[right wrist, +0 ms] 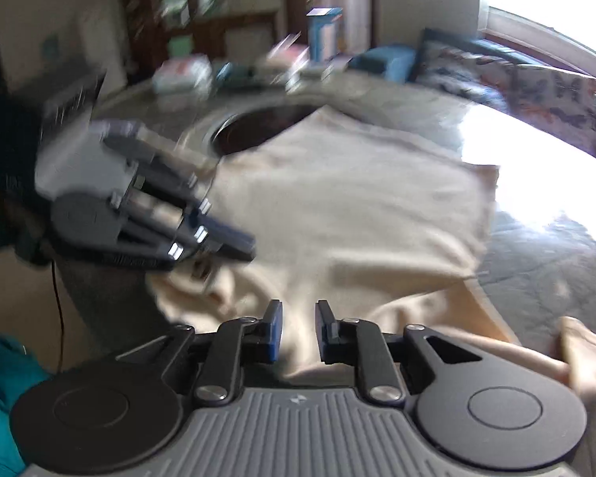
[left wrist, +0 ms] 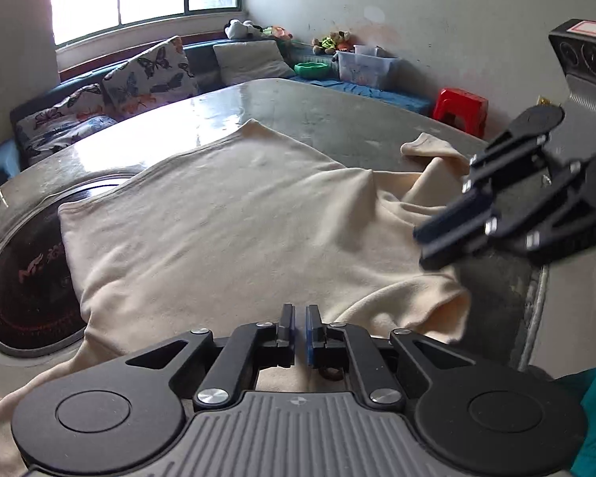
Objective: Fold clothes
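Fingers of the left gripper (left wrist: 300,328) are seen almost closed at lower centre, nothing between them. Those of the right gripper (right wrist: 298,330) are parted narrowly, empty, above cloth. One cream garment (left wrist: 218,230) is spread across the grey table (left wrist: 318,111), mid-frame. Two grippers are counted.

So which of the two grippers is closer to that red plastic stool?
Right. The right gripper hangs over the cream garment's stool-side edge; the left gripper sits farther from the red stool, over the near hem.
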`<state>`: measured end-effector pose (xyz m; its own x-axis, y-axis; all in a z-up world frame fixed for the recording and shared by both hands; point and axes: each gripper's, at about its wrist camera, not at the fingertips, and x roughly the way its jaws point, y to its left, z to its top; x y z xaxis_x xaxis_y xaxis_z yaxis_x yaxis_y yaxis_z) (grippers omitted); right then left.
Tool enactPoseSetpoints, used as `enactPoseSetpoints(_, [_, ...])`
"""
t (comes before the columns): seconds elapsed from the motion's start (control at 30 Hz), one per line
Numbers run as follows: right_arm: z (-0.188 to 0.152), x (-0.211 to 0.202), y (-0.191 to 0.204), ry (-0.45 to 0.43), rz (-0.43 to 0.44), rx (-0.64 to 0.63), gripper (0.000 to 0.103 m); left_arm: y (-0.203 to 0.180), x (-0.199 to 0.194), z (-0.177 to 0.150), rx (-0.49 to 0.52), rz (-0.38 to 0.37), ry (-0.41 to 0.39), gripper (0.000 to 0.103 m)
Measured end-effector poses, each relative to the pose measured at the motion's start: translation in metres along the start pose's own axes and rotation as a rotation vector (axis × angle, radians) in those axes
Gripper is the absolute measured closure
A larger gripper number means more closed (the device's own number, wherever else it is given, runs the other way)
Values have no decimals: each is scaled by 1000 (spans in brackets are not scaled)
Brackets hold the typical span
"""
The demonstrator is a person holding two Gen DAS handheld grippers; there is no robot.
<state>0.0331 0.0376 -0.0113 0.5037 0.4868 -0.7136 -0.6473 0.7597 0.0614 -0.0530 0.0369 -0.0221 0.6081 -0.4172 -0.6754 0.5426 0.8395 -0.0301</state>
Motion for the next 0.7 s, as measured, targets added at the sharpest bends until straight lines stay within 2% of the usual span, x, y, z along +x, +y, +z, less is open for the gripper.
enactPoseSetpoints(0.13, [-2, -16, -37, -72, -154, 116, 85, -12, 6, 18, 3, -28, -38, 97])
enactPoseSetpoints(0.2, [-6, -14, -59, -68, -220, 194, 85, -22, 16, 26, 13, -59, -41, 97])
enactPoseSetpoints(0.37, [-20, -1, -102, -29, -289, 299, 85, -53, 41, 32, 63, -134, -19, 97])
enactPoseSetpoints(0.5, [-36, -1, -122, -9, -386, 328, 82, -66, 46, 29, 104, -171, -16, 97])
enactPoseSetpoints(0.63, [-53, -13, -134, -10, -549, 323, 82, -67, 47, 27, 118, -190, -12, 97])
enactPoseSetpoints(0.7, [-67, -27, -144, -16, -682, 317, 81, -66, 47, 26, 121, -193, -10, 97])
